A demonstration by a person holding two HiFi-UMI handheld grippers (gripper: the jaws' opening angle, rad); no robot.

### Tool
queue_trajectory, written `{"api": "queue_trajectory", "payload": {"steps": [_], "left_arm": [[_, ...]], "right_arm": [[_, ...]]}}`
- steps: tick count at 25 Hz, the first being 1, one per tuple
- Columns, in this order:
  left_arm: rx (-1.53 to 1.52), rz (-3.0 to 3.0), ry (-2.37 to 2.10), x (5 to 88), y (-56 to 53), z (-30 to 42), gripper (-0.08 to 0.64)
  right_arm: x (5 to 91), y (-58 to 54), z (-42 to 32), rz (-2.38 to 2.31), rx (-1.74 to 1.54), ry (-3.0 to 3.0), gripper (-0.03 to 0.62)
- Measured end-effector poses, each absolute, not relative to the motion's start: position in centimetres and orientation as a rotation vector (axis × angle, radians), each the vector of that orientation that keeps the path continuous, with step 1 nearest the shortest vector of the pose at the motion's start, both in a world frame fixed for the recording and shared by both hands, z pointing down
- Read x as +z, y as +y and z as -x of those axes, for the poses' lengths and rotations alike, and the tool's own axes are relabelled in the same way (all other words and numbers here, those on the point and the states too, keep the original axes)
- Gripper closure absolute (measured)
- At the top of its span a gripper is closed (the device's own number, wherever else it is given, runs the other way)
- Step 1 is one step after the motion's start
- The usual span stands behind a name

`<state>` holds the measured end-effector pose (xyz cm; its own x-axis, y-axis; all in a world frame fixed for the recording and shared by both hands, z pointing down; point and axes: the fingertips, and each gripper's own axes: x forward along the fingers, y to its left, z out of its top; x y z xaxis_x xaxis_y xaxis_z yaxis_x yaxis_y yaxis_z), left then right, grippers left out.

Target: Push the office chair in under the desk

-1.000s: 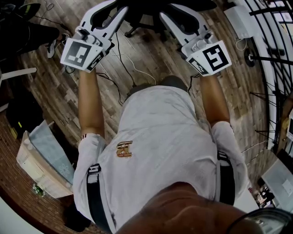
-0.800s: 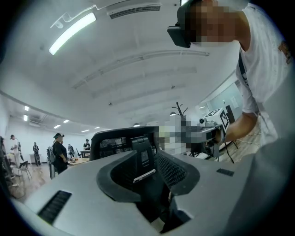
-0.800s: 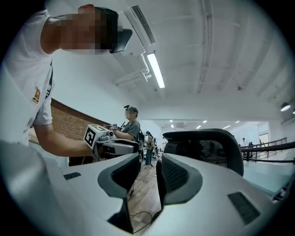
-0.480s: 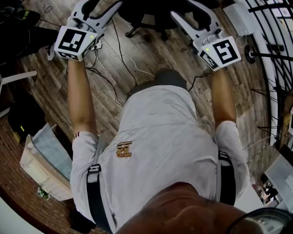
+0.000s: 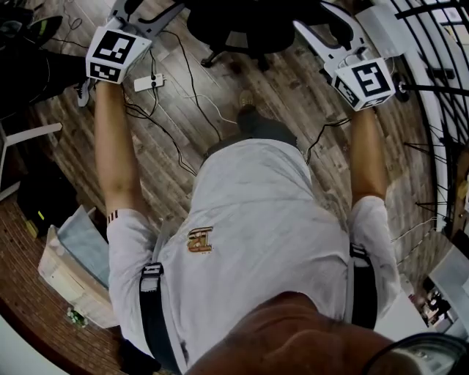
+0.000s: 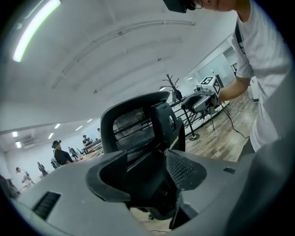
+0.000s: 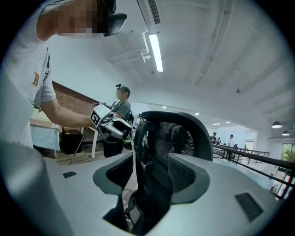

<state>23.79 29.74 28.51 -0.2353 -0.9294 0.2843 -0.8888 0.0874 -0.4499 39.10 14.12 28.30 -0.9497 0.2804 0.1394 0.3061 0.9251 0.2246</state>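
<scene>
The black office chair [image 5: 245, 26] stands at the top of the head view, ahead of the person's outstretched arms. My left gripper [image 5: 146, 7] reaches its left side and my right gripper [image 5: 330, 22] its right side. In the left gripper view the chair's mesh back [image 6: 133, 131] rises beyond my left gripper [image 6: 145, 173], whose jaws are opening with the back's black edge between them. The right gripper view shows the same from the other side. There the mesh back [image 7: 177, 138] stands between the opening jaws of my right gripper [image 7: 146, 177]. No desk shows.
Cables and a white power strip [image 5: 149, 82] lie on the wood floor by the chair's base. A black railing [image 5: 432, 88] runs along the right and a cardboard box [image 5: 66, 267] sits at lower left. Other people stand in the background [image 7: 120, 108].
Both arms have stretched forward and spread apart, and the chair has moved farther away toward the top of the view. Both pairs of jaws have widened.
</scene>
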Motion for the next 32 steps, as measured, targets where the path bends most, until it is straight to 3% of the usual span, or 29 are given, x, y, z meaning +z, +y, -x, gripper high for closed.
{"api": "queue_trajectory", "payload": {"steps": [19, 32], "left_arm": [[-1.540, 1.932, 2.054, 33.6, 26.3, -14.0, 0.241], [-1.787, 2.093, 1.943, 38.0, 25.2, -10.0, 0.241]], "right_arm": [[32.6, 3.2, -35.6, 0.304, -0.592, -2.710, 0.354], [35.9, 1.8, -34.0, 0.569, -0.583, -2.452, 0.345]]}}
